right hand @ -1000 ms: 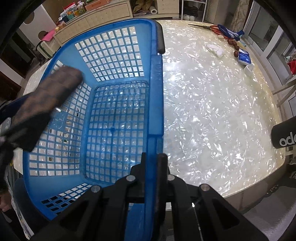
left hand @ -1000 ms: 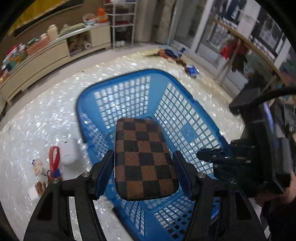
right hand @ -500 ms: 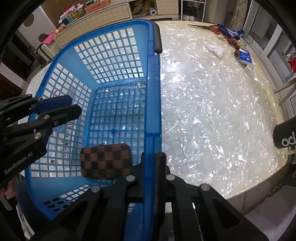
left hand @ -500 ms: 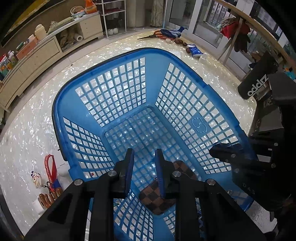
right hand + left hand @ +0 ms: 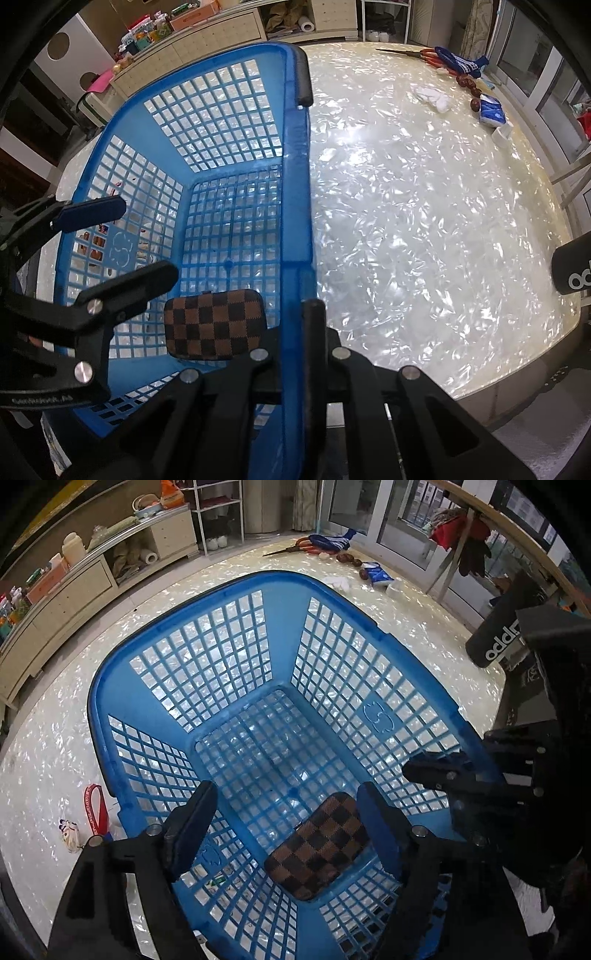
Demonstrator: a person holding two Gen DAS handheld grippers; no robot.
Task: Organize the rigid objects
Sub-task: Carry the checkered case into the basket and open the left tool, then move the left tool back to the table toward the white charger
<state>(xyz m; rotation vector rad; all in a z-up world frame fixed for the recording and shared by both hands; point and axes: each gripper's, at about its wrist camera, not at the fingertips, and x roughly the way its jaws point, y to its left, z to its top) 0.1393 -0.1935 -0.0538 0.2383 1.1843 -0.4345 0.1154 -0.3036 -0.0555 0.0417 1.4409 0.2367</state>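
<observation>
1. At the far left of the left wrist view, a red lanyard [image 5: 96, 808] and a small figurine charm [image 5: 69, 835] lie on the pearly desk [image 5: 44, 746], outside the basket and just beside its left wall. By my reading they are not yet sorted.
2. The left gripper [image 5: 286, 821] hangs over the blue basket [image 5: 280, 590]. Its fingers have just been opening and now stand wide apart, gripping nothing.
3. The checkered case [image 5: 319, 845] lies flat on the basket floor at the near end, below the open fingers and free of them. That item looks done.
4. The right gripper [image 5: 299, 321] has its fingers closed on the basket's right rim, apparently steadying it.
5. Further right and toward the far edge of the desk lie scissors [image 5: 413, 52], a blue-and-white cloth [image 5: 461, 62], a white crumpled item [image 5: 434, 98], some dark brown rounded pieces [image 5: 469, 83] and a blue packet [image 5: 491, 110].
6. Judged from this, the task is early: one thing is in and several are left.
</observation>
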